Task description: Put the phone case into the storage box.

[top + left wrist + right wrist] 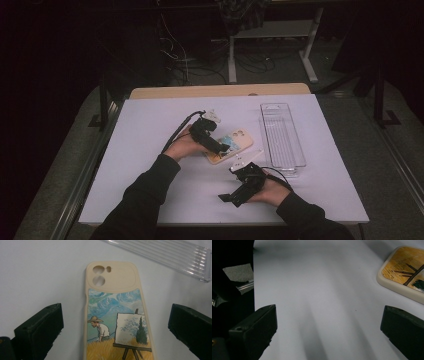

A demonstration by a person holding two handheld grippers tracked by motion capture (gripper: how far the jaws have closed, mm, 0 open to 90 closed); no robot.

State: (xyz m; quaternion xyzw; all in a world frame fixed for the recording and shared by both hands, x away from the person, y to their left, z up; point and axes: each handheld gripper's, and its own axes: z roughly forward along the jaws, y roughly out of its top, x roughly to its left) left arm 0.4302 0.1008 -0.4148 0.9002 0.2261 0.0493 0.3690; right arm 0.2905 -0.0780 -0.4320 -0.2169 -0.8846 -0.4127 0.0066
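So my left hand-held gripper [110, 327] is spread wide, one jaw on each side of the phone case [115, 315], and there's still clear white surface between each jaw and the case edge. It isn't gripping or touching anything yet. I'd say it's lined up that way so both long edges get caught when I squeeze.

The case lies flat, painted back up, camera cutouts pointing away from me, near the middle of the desk [150, 125]. From above it sits just left of the clear plastic tray [282, 135], which looks like the likely drop-off spot, though that's my guess.

My right hand-held gripper [327, 330] is also wide open with nothing in it, hanging over bare desk near the case's bottom corner, probably just parked out of the way.
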